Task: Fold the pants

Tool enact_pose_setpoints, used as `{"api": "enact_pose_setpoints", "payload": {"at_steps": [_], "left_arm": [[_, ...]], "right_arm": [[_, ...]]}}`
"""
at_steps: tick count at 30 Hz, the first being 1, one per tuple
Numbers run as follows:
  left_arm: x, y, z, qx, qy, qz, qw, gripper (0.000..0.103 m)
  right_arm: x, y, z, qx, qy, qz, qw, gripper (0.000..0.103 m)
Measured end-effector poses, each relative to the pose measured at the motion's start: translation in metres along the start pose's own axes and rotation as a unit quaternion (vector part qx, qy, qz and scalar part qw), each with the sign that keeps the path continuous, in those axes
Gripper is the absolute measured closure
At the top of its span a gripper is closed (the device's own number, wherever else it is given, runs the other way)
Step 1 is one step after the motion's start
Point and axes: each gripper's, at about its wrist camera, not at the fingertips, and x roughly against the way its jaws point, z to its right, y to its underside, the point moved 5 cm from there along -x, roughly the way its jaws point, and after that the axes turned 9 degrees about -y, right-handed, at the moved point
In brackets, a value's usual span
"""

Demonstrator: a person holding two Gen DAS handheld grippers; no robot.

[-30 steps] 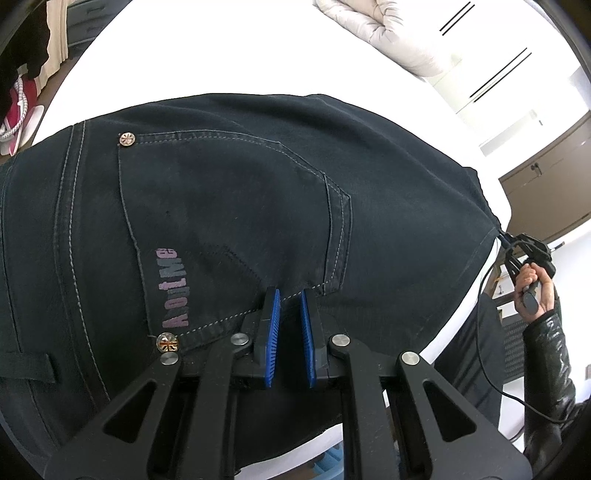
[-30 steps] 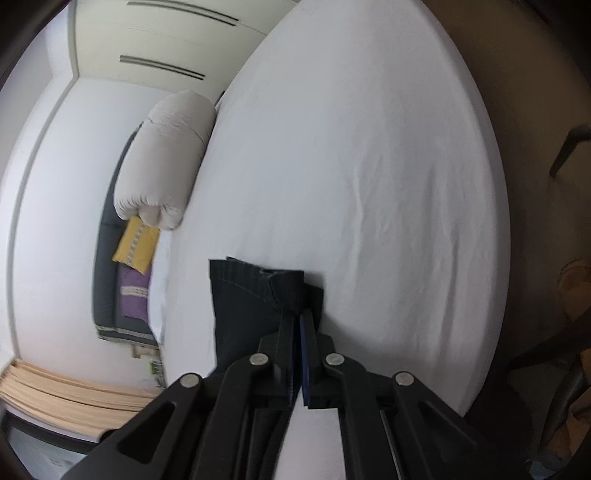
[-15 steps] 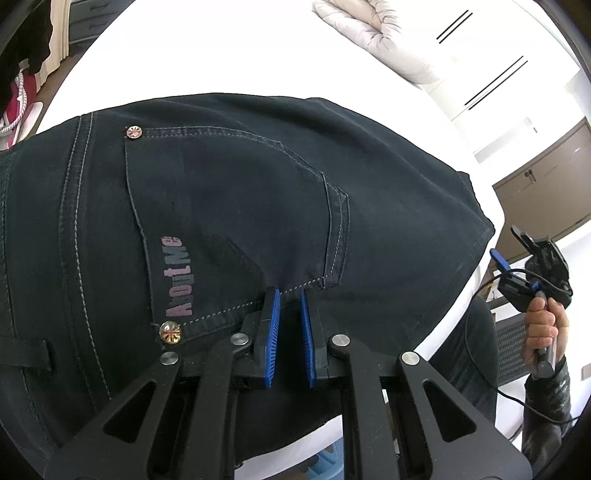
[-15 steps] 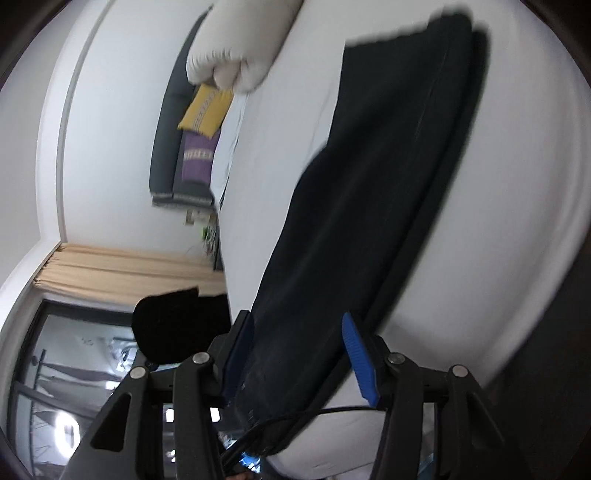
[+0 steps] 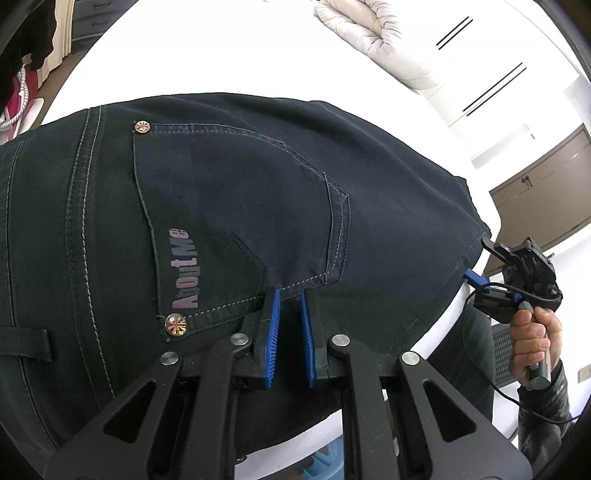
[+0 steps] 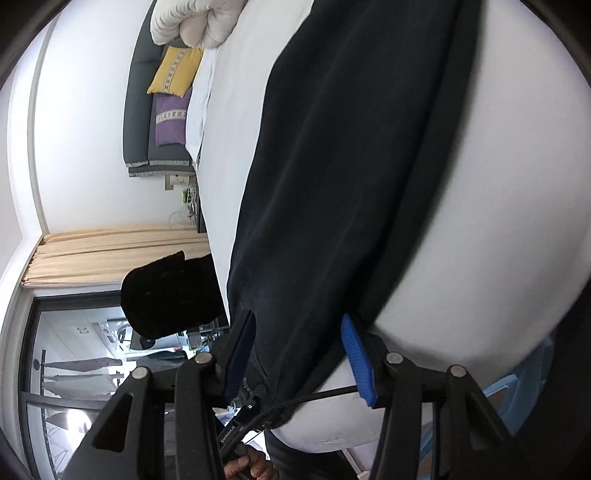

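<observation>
Dark jeans [image 5: 240,192] lie flat on the white bed [image 5: 221,55], back pocket with pink lettering facing up. My left gripper [image 5: 290,291] rests at the lower edge of that pocket, its blue pads drawn close and pinched on the fabric. In the right wrist view the long leg [image 6: 351,166] runs away from me across the sheet. My right gripper [image 6: 298,319] stands open at the near end of the pants, the cloth between its blue pads but not pressed. In the left wrist view a hand holds that right gripper [image 5: 480,260] at the jeans' right edge.
A rolled white duvet [image 5: 376,33] lies at the head of the bed. Yellow and purple cushions [image 6: 173,92] lean on a grey headboard. A brown cabinet [image 5: 546,192] stands to the right, pink shoes [image 5: 22,96] on the floor at left, and beige curtains [image 6: 110,254] hang by a window.
My right gripper let go of the pants' hem, opened, and swung back to the near end of the pants at the bed's edge. The left gripper has kept its place.
</observation>
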Motion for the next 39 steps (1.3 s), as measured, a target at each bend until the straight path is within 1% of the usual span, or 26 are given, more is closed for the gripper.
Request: {"api": "enact_pose_setpoints", "payload": {"at_steps": [3,4,5,6,11,14,17,19,20,21,22,23,24,25,26,27,28,30,32,33,36,39], "left_arm": [[0.0,0.0,0.001,0.0,0.0,0.0,1.0,0.092],[0.0,0.0,0.001,-0.001,0.0,0.0,1.0,0.092],[0.001,0.0,0.0,-0.003,-0.001,-0.001,1.0,0.092],[0.0,-0.001,0.002,-0.004,-0.001,-0.001,1.0,0.092],[0.003,0.0,0.003,-0.011,0.0,-0.005,0.9999,0.092],[0.004,0.002,0.0,-0.006,0.007,-0.003,1.0,0.092],[0.003,-0.001,0.0,-0.003,0.005,-0.003,1.0,0.092],[0.003,-0.001,0.001,-0.003,0.003,-0.002,1.0,0.092],[0.004,0.0,0.001,-0.003,0.004,-0.002,1.0,0.092],[0.003,0.002,0.001,-0.003,0.004,-0.002,1.0,0.092],[0.003,0.003,0.001,-0.003,0.004,-0.003,1.0,0.092],[0.004,0.003,0.0,-0.004,0.003,-0.003,1.0,0.092],[0.004,0.004,0.0,-0.005,0.002,-0.003,1.0,0.092],[0.004,0.004,0.001,-0.005,0.001,-0.003,1.0,0.092],[0.001,0.004,0.004,-0.005,0.0,-0.003,1.0,0.092],[0.001,0.004,0.004,-0.006,-0.001,-0.004,1.0,0.092],[0.0,0.004,0.006,-0.006,-0.001,-0.004,1.0,0.092],[0.0,0.005,0.008,-0.007,-0.003,-0.005,1.0,0.092],[-0.002,0.005,0.009,-0.007,-0.004,-0.006,0.9999,0.092],[-0.003,0.004,0.01,-0.008,-0.005,-0.006,0.9999,0.092],[-0.003,0.003,0.011,-0.01,-0.005,-0.008,0.9999,0.092],[-0.005,0.003,0.011,-0.006,-0.004,-0.007,0.9999,0.092]], "right_arm": [[-0.019,0.008,-0.006,0.015,0.007,-0.016,1.0,0.051],[-0.025,0.01,-0.007,0.021,0.011,-0.02,1.0,0.064],[-0.029,0.012,-0.006,0.025,0.016,-0.026,0.999,0.09],[-0.03,0.014,-0.002,0.028,0.028,-0.025,0.999,0.097],[-0.017,0.021,0.007,0.04,0.037,-0.013,0.998,0.1],[-0.014,0.026,0.013,0.041,0.029,-0.018,0.999,0.1],[-0.017,0.021,0.011,0.043,0.025,-0.023,0.999,0.1],[-0.015,0.013,0.01,0.041,0.018,-0.013,0.999,0.096],[-0.011,0.007,0.011,0.034,0.01,-0.003,0.999,0.09],[-0.006,-0.002,0.012,0.024,-0.002,0.01,1.0,0.086],[0.0,-0.011,0.013,0.018,-0.009,0.028,0.999,0.08],[0.008,-0.02,0.015,0.014,-0.012,0.047,0.999,0.079],[0.019,-0.034,0.017,0.006,-0.018,0.075,0.997,0.079],[0.028,-0.043,0.022,-0.003,-0.026,0.093,0.995,0.079],[0.035,-0.05,0.025,-0.01,-0.029,0.106,0.994,0.084],[0.043,-0.057,0.03,-0.013,-0.012,0.114,0.993,0.091],[0.048,-0.059,0.033,-0.013,0.002,0.118,0.993,0.101],[0.056,-0.055,0.038,-0.014,-0.002,0.122,0.992,0.101],[0.057,-0.049,0.041,-0.006,-0.001,0.124,0.992,0.102],[0.057,-0.048,0.042,-0.008,-0.008,0.123,0.992,0.102],[0.056,-0.056,0.039,-0.007,-0.012,0.117,0.993,0.102],[0.074,-0.075,0.035,-0.013,-0.018,0.145,0.989,0.092]]}}
